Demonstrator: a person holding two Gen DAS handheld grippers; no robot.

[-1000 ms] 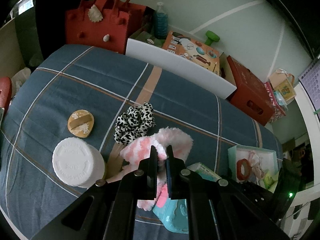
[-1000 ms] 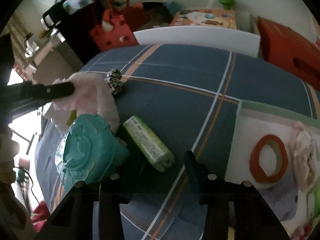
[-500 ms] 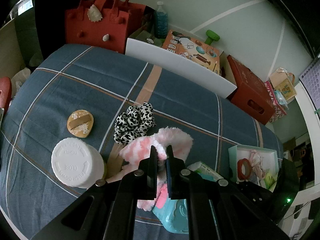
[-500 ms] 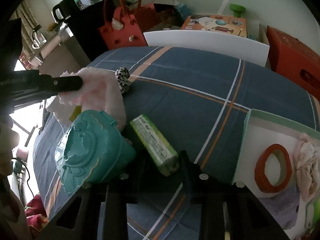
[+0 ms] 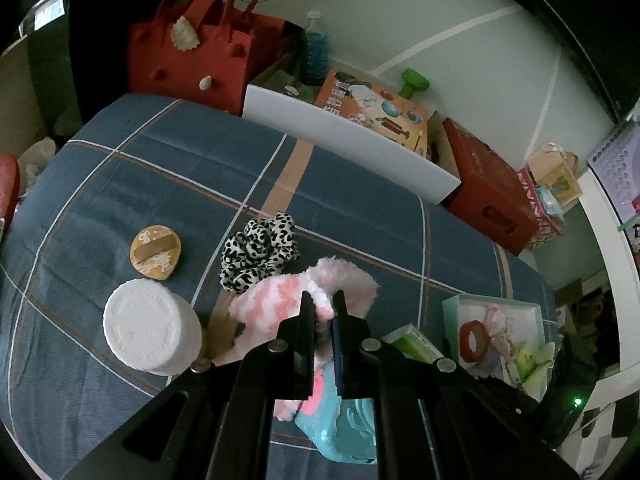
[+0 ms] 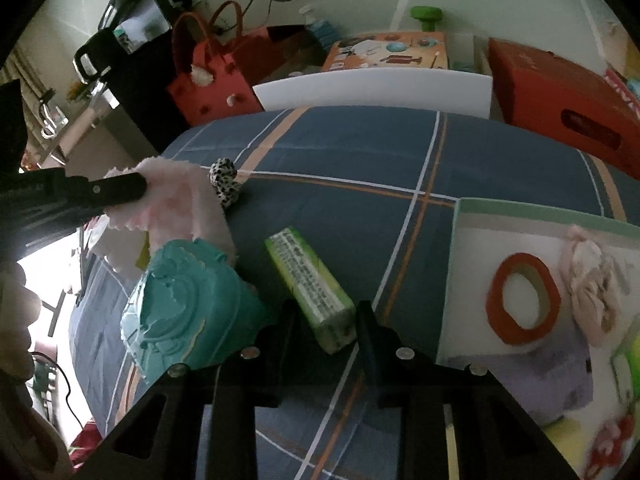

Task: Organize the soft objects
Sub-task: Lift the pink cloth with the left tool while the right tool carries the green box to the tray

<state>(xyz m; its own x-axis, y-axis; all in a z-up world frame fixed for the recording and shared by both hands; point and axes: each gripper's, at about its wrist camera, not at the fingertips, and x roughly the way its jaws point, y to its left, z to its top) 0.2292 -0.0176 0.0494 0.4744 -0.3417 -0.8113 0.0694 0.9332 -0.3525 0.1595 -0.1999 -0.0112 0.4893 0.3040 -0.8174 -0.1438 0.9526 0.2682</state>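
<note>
A blue plaid cloth [image 5: 120, 184] covers the surface; a red bag [image 5: 192, 52], a white board [image 5: 344, 140] and a red box [image 5: 488, 184] are ranged along the pale wall. One white jar [image 5: 150, 330], one leopard scrunchie [image 5: 256, 252] and one fluffy pink piece [image 5: 276, 304] are counted. The latter is clamped by the left gripper [image 5: 322, 308], raised above a teal case [image 6: 188, 312]. A green packet [image 6: 312, 288] is flanked by the right gripper [image 6: 326, 312], whose jaws have just been closing; pad contact cannot be told. The open box [image 6: 520, 210] is cut off.

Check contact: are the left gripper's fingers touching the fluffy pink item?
Touching. The left wrist view shows the left gripper shut on the fluffy pink item, its fur squeezed between both fingers.
</note>
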